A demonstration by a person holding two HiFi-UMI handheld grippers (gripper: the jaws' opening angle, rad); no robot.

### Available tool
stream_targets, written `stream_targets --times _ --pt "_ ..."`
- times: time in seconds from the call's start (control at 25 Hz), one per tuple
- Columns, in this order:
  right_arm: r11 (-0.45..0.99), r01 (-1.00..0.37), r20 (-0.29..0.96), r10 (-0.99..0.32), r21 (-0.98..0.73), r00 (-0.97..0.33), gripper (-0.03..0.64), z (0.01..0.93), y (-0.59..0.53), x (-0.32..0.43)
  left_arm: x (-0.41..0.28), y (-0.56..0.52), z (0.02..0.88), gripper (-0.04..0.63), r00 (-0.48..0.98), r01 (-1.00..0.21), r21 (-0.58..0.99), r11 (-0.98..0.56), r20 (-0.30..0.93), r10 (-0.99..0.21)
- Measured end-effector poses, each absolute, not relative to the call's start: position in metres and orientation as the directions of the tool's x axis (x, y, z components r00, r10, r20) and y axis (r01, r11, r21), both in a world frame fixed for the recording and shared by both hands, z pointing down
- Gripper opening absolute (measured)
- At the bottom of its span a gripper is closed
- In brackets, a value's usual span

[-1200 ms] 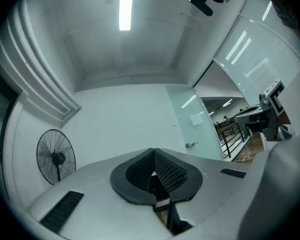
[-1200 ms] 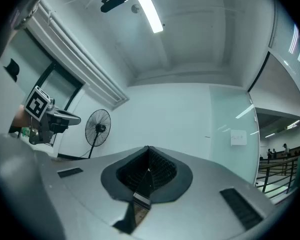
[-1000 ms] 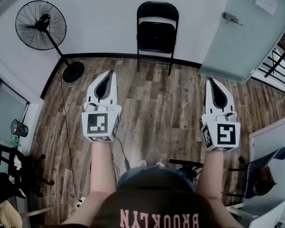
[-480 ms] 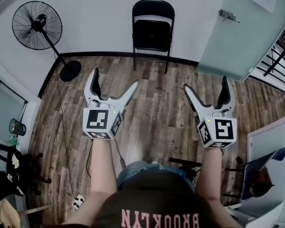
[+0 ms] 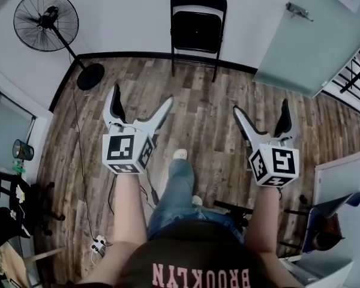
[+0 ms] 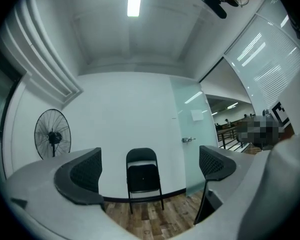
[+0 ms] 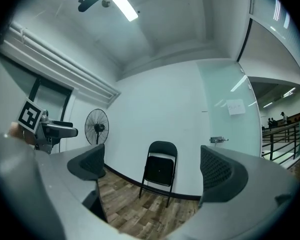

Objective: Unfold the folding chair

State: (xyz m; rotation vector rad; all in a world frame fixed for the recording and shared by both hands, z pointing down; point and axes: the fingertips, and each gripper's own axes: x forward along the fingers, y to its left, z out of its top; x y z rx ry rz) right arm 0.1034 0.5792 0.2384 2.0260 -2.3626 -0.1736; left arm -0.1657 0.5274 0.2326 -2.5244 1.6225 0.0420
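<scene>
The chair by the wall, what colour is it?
Black, the folding chair all over; the head view shows it best.

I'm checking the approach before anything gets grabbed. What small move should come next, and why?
Probably step closer and carry both grippers toward the folding chair. It stands folded against the wall, well beyond the left gripper and right gripper. Their jaws have just been opening and stand wide, with nothing between them.

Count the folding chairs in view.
1. The black metal folding chair stands folded against the white wall, between the black pedestal fan and the glass door. Dark furniture at the left edge is too cropped to identify.
</scene>
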Motion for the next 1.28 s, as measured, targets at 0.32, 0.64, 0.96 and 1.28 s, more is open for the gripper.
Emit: stream_targets --times 0.32,0.64,0.96,1.28 --pt "0.226 -0.964 0.0 -0.974 0.137 -0.228 0.571 0.252 0.509 0.084 -0.176 0.457 0.243 0.571 0.403 -0.909 -0.156 -0.387 -0.086 -0.911" --pt "0.203 -0.962 0.034 -0.979 0.181 -0.201 0.571 0.255 0.39 0.093 -0.168 0.33 0.258 0.571 0.424 -0.901 -0.125 -0.415 -0.055 -0.904" --pt "0.175 -0.97 0.081 -0.983 0.17 -0.164 0.569 0.258 0.27 0.1 -0.159 0.203 0.261 0.569 0.46 -0.885 -0.098 -0.456 -0.034 -0.887" --pt "0.114 -0.979 0.058 -0.993 0.169 -0.106 0.569 0.243 0.178 0.098 -0.167 0.101 0.247 0.569 0.46 -0.884 -0.11 -0.454 -0.043 -0.887"
